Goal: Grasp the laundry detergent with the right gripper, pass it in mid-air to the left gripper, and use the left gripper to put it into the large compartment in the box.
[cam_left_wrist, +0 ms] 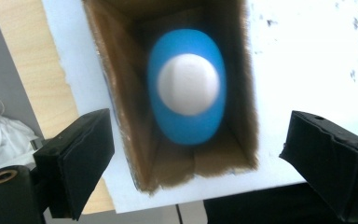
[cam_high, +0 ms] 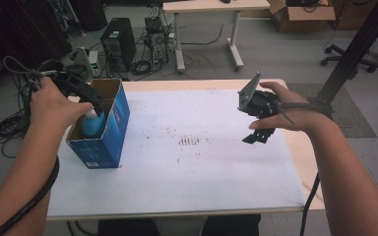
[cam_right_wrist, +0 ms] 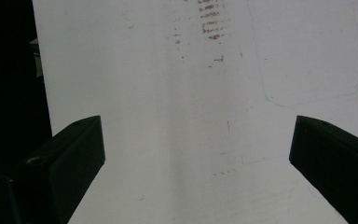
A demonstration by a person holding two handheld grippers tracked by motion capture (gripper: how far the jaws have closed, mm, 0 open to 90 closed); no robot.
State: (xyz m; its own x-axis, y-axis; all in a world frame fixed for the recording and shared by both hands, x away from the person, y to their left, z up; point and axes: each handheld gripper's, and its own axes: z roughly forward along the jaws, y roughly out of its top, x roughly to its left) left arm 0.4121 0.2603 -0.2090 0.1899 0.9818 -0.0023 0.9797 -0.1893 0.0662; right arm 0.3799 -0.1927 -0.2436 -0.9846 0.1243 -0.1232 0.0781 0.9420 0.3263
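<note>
Left claw (cam_left_wrist: 196, 154) wide open above blue bottle (cam_left_wrist: 186, 88) in box (cam_left_wrist: 121, 116), holding nothing, right claw (cam_right_wrist: 196, 154) wide open, empty

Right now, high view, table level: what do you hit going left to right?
Left claw above the box opening → blue box holding the blue bottle → brown smudges on the white sheet → right claw, held open above the sheet.
</note>
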